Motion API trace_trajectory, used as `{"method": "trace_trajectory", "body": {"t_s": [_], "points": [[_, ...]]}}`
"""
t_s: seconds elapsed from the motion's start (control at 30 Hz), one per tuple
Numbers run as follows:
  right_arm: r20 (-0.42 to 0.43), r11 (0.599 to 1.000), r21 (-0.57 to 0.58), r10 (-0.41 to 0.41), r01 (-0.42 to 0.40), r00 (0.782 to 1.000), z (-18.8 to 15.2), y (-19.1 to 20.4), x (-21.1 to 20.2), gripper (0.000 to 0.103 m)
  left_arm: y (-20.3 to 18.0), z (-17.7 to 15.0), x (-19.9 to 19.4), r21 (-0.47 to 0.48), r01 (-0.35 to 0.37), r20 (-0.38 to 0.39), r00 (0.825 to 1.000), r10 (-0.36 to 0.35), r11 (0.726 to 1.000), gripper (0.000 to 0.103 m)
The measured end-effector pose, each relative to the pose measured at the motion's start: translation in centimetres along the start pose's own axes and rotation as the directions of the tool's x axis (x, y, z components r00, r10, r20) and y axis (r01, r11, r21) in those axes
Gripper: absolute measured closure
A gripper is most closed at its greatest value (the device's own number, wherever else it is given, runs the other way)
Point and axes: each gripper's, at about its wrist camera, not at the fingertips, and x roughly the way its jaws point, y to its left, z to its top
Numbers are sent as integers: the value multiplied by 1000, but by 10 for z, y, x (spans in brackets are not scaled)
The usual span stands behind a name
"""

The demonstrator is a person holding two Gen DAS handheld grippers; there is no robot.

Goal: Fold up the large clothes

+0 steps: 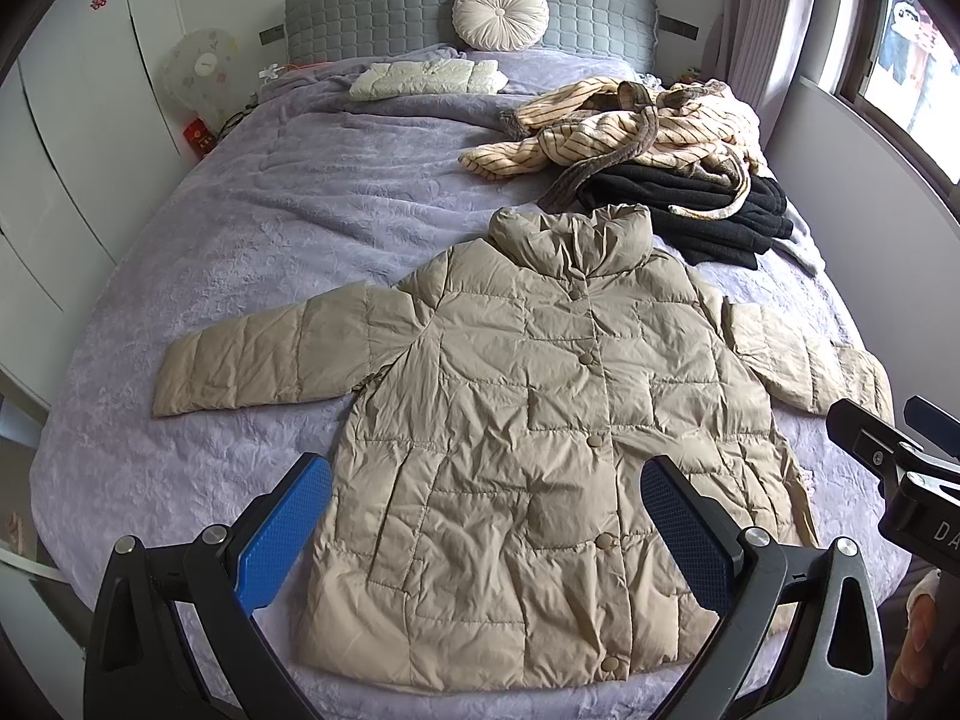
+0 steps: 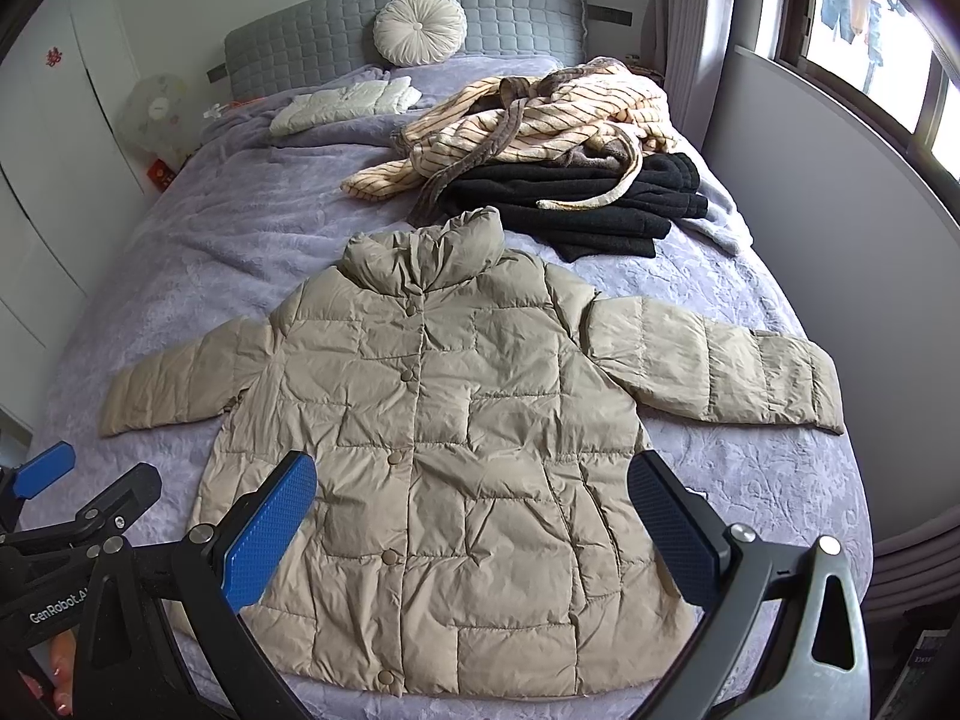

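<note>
Beige quilted puffer jacket (image 1: 528, 420) is seen laid flat, front up and snapped closed, across the centre of both views on the lilac textured bedspread (image 1: 252, 240), its collar toward the grey padded headboard (image 1: 372, 6) at the top. Both sleeves are spread outward, and the one at the right of the frame (image 2: 720, 366) reaches close to the bed edge. The left gripper (image 1: 486, 531) is held released above the hem with nothing between its blue pads, and the right gripper (image 2: 471, 528) is likewise spread wide and empty (each tool is glimpsed at the edge of the other's view). No fold appears to have been made yet. A sleeve would probably best be taken at the cuff and carried flat across the chest, so that trapped air is pressed out and the slippery shell is not bunched. The striped cream robe (image 1: 630, 126) and black folded garment (image 1: 702, 204) at upper right are well apart.
</note>
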Motion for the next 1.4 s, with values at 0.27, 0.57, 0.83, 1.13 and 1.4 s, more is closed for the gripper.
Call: {"method": "trace_trajectory", "body": {"t_s": [0.27, 0.57, 0.83, 1.13, 1.4], "points": [[0, 1000, -1, -1, 1, 1000, 0, 3, 0, 0, 0, 0, 0, -3, 0, -1, 1000, 0, 1000, 0], [-6, 1000, 1, 1, -1, 1000, 1, 5, 1, 0, 0, -2, 0, -1, 15, -7, 1000, -15, 1000, 0], [-90, 998, 36, 61, -58, 994, -4, 21, 24, 0, 24, -16, 22, -50, 30, -98, 995, -35, 998, 0], [-208, 991, 32, 131, -128, 969, 2, 89, 76, 0, 134, -17, 80, -222, 21, -146, 988, -54, 975, 0], [-315, 980, 5, 190, -199, 930, 6, 166, 155, 0, 254, -11, 171, -376, -13, -158, 986, -50, 926, 0]]}}
